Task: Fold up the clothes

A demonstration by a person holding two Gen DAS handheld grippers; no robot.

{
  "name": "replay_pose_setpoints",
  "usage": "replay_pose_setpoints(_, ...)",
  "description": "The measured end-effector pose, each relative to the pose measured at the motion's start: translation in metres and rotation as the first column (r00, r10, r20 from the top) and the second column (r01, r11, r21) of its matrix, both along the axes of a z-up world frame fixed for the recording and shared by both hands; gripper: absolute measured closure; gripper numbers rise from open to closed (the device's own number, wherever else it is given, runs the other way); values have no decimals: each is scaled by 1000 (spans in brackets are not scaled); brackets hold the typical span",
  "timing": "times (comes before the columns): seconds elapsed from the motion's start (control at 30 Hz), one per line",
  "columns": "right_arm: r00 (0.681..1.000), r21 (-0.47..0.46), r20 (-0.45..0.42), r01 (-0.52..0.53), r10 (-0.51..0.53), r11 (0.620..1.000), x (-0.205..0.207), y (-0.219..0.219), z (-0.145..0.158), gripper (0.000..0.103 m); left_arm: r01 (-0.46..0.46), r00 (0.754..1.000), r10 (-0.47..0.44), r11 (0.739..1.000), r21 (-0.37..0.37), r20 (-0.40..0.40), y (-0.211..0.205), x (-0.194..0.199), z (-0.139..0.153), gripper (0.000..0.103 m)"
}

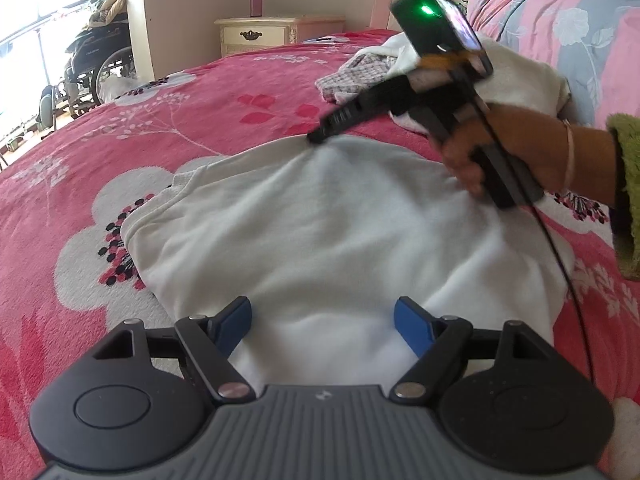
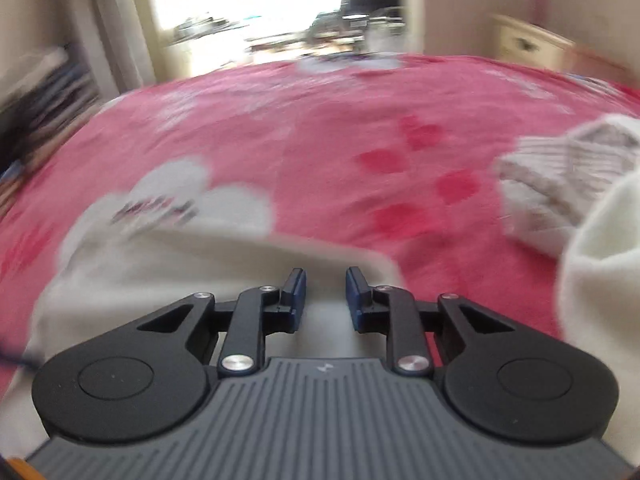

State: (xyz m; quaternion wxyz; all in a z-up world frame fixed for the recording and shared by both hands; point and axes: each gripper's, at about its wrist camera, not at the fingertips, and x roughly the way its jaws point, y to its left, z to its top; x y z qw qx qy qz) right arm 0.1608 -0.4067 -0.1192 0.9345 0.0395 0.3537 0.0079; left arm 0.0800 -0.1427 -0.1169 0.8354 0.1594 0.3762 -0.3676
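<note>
Left wrist view: a white garment [image 1: 320, 232] lies spread on the bed [image 1: 224, 92], which is covered by a pink floral blanket. The left hand-held gripper [image 1: 322, 322] hovers over the garment's near edge, its blue fingers [image 1: 234, 328] spread wide with nothing between them. Across the garment, a person's hand [image 1: 492, 148] in a green fuzzy sleeve [image 1: 628, 196] holds the right hand-held gripper [image 1: 316, 136], whose black tip meets the garment's far edge; from this side I cannot tell how far its fingers are parted. Behind it, toward the far right corner of the bed, sits a pile of other clothes [image 1: 360, 76]. A cream nightstand [image 1: 276, 34] stands beyond the bed's far edge, and a wheelchair [image 1: 100, 64] stands to the left.

Right wrist view, blurred: the right hand-held gripper [image 2: 326, 294] has its blue pads [image 2: 298, 292] a narrow gap apart, holding nothing, just above the white garment [image 2: 180, 276] at its far edge. A checked cloth [image 2: 560, 192] lies on the bed [image 2: 320, 128] to the right.
</note>
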Motion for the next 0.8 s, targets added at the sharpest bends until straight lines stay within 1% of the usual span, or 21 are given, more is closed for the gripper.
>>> replay_pose_setpoints(0.03,999,-6,12,31,-31,1000,3,-2,4,80,0,1000,0,1000,2,-2,0,0,1,23)
replay_pose_setpoints(0.07,1000,12,20,21,-21,1000,3,-2,9,80,0,1000,0,1000,2,-4,0,0,1,23)
replay_pose_setpoints(0.17,997,85,19,-72,70,994,-2,10,22,80,0,1000,0,1000,-2,-7,1,1,1,23)
replay_pose_setpoints(0.2,995,95,5,-101,101,990,-2,16,23,80,0,1000,0,1000,-2,-6,1,1,1,23)
replay_pose_setpoints(0.27,985,82,-54,-156,161,984,4,32,14,80,-2,1000,2,1000,2,-1,0,0,1,23)
replay_pose_setpoints(0.3,981,78,-67,-178,183,981,5,39,14,81,-3,1000,3,1000,5,2,-1,0,1,23)
replay_pose_setpoints(0.4,973,70,-49,-222,226,973,2,53,25,82,-18,1000,18,1000,6,-12,2,0,8,23)
replay_pose_setpoints(0.43,970,67,-43,-237,240,969,2,58,28,78,-27,999,27,1000,0,-21,4,-1,11,23)
replay_pose_setpoints(0.6,951,51,-14,-308,309,950,-3,83,46,78,-44,997,43,999,-20,-69,23,-10,22,23)
replay_pose_setpoints(0.63,936,62,-15,-351,352,934,-5,91,50,79,-38,996,36,999,-22,-86,25,-13,21,23)
replay_pose_setpoints(0.67,906,81,-21,-420,423,904,-6,104,52,79,-32,994,29,999,-24,-102,27,-17,20,23)
replay_pose_setpoints(0.73,860,78,-50,-503,507,861,-2,128,45,79,-15,993,13,1000,-15,-117,27,-26,17,23)
replay_pose_setpoints(0.77,847,73,-74,-522,527,850,5,138,38,80,-9,993,8,1000,-9,-118,26,-30,16,23)
replay_pose_setpoints(0.8,846,69,-103,-519,523,852,15,145,26,80,-7,993,6,1000,-1,-117,24,-33,15,22)
